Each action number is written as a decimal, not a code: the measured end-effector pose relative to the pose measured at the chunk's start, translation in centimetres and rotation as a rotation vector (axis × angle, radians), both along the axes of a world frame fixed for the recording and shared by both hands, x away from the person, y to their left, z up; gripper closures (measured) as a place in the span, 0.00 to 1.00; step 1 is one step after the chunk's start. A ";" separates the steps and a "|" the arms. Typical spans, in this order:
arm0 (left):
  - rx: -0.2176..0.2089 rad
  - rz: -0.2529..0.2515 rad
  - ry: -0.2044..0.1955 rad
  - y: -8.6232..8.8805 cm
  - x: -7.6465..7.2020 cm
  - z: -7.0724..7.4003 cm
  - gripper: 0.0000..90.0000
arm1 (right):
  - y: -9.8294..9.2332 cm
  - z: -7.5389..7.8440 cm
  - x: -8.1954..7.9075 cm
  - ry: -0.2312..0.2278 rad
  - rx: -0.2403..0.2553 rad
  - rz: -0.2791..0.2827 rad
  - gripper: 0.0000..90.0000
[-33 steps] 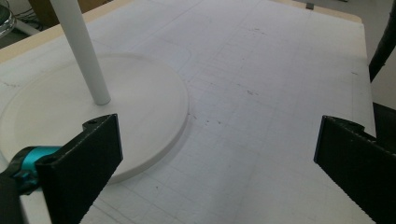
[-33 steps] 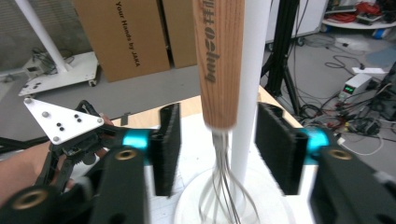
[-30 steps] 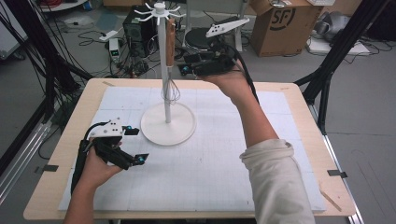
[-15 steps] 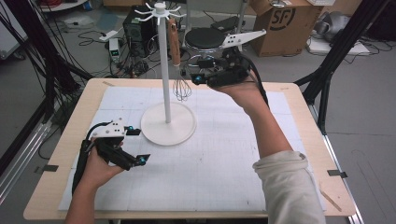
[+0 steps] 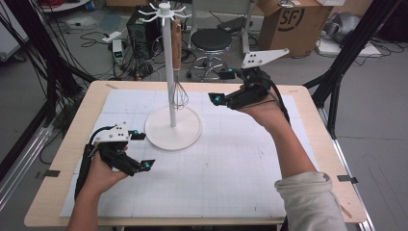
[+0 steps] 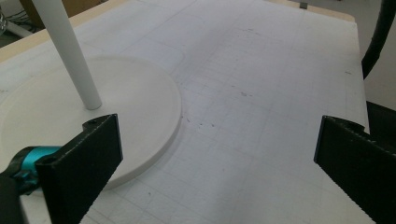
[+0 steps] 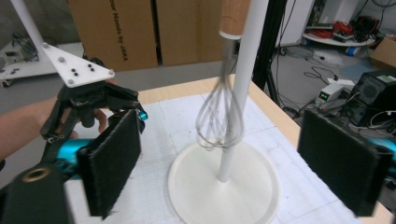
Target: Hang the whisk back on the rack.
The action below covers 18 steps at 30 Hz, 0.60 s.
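Left gripper (image 5: 137, 150): low over table, near left front, jaws wide apart, nothing between. Right gripper (image 5: 222, 86): raised above far right, jaws spread, apparently empty. Both forearms enter from bottom; right sleeve pale.

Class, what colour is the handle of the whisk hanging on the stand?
Light brown, like wood; the handle shows best in the high view.
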<state>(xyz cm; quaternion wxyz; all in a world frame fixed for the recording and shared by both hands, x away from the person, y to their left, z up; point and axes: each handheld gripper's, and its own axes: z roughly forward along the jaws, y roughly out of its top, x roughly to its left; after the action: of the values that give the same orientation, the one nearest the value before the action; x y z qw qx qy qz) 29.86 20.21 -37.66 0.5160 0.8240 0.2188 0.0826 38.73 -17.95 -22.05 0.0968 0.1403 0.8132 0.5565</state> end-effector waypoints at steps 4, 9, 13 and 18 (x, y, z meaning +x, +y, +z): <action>0.000 -0.005 0.000 0.0 0.0 0.0 0.02 | -0.8 -0.7 -0.6 0.003 -0.015 -0.008 0.08; -0.005 -0.005 0.004 0.0 0.0 0.0 0.02 | -1.9 -1.8 -1.2 0.021 -0.009 -0.022 0.01; -0.006 -0.009 0.002 0.0 0.0 0.0 0.02 | -2.9 -2.8 -1.7 0.045 -0.001 -0.026 0.00; -0.010 -0.014 0.004 0.0 0.0 0.0 0.02 | -4.2 -4.2 -2.4 0.057 -0.011 -0.041 0.00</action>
<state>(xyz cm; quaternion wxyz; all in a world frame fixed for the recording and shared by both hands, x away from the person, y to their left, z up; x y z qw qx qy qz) 29.86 20.20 -37.67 0.5204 0.8230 0.2145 0.0761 36.28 -22.20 -26.29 0.0856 0.1722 0.8156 0.5457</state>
